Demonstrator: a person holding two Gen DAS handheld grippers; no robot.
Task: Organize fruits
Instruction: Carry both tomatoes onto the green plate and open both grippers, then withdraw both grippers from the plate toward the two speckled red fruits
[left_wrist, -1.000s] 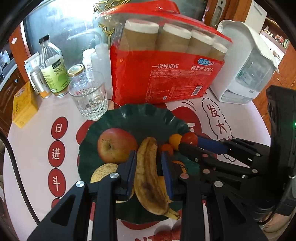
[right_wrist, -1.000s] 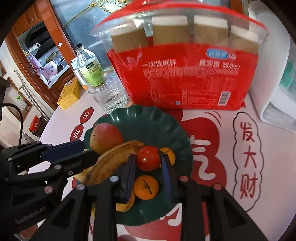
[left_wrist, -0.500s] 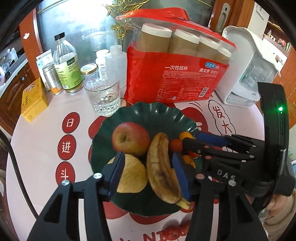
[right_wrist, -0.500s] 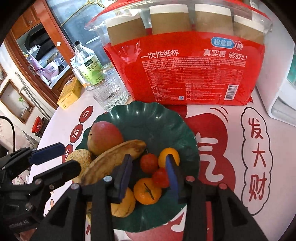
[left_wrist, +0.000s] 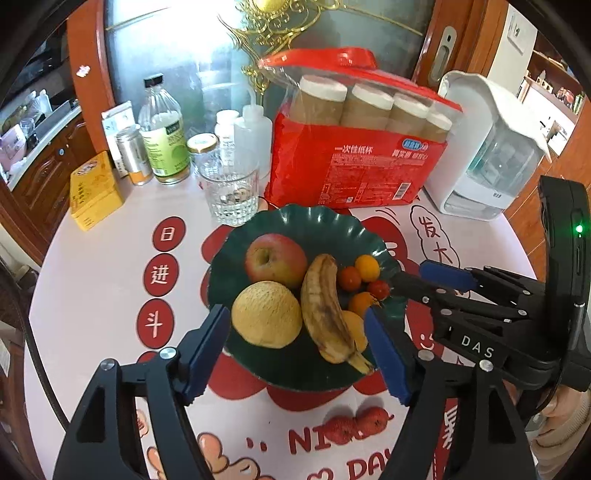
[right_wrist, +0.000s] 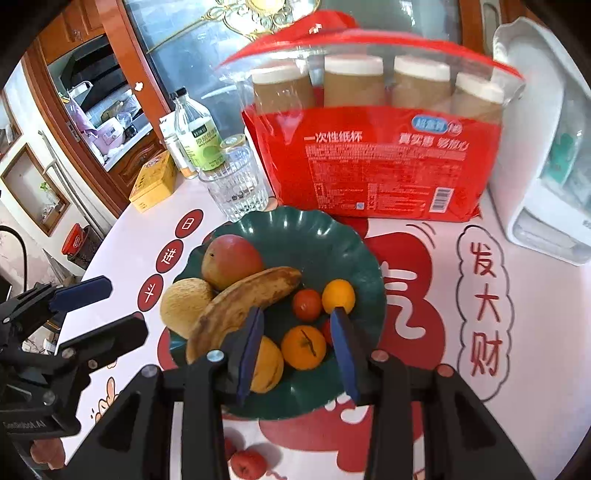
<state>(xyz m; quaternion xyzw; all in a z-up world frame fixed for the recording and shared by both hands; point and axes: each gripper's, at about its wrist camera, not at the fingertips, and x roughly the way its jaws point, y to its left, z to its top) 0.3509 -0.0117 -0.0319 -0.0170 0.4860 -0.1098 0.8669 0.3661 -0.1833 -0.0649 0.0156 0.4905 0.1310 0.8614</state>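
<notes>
A dark green scalloped plate (left_wrist: 314, 221) (right_wrist: 317, 229) holds a red apple (left_wrist: 275, 260) (right_wrist: 231, 260), a yellow pear (left_wrist: 266, 319) (right_wrist: 184, 304), a browned banana (left_wrist: 325, 314) (right_wrist: 243, 301), small oranges (left_wrist: 366, 267) (right_wrist: 303, 347) and cherry tomatoes (left_wrist: 350, 277) (right_wrist: 306, 304). My left gripper (left_wrist: 295, 347) is open and empty above the plate's near edge, its fingers on either side of the pear and banana. My right gripper (right_wrist: 295, 350) is open and empty, its fingers astride an orange; it also shows in the left wrist view (left_wrist: 443, 280).
A red pack of paper cups (left_wrist: 354, 162) (right_wrist: 373, 147) stands behind the plate. A drinking glass (left_wrist: 231, 192) (right_wrist: 238, 186), bottles (left_wrist: 162, 133) and a yellow box (left_wrist: 94, 190) are at the back left. A white water dispenser (left_wrist: 487, 147) is at the back right.
Both grippers opened and drew back from the plate. The left let go of the banana, the right let go of a cherry tomato; both fruits now lie on the plate.
</notes>
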